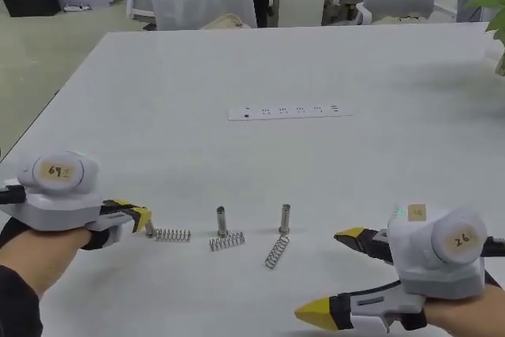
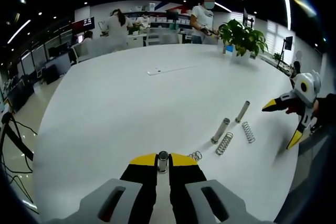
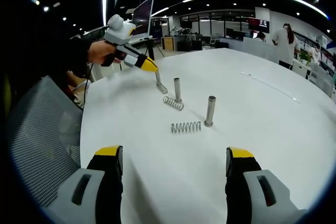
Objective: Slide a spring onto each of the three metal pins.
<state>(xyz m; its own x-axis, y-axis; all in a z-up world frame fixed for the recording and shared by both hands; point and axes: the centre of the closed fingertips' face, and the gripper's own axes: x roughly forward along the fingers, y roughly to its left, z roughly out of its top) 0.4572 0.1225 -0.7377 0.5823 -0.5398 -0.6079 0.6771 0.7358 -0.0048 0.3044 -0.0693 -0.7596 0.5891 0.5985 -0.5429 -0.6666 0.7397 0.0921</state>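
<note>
While left gripper (69) pinches pin, right gripper (26) gapes.

Silver pins, silver springs, white table, yellow-tipped jaws.

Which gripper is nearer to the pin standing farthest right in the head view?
Right. The right gripper is open just right of the rightmost pin; the left gripper is far left, shut on the leftmost pin.
</note>
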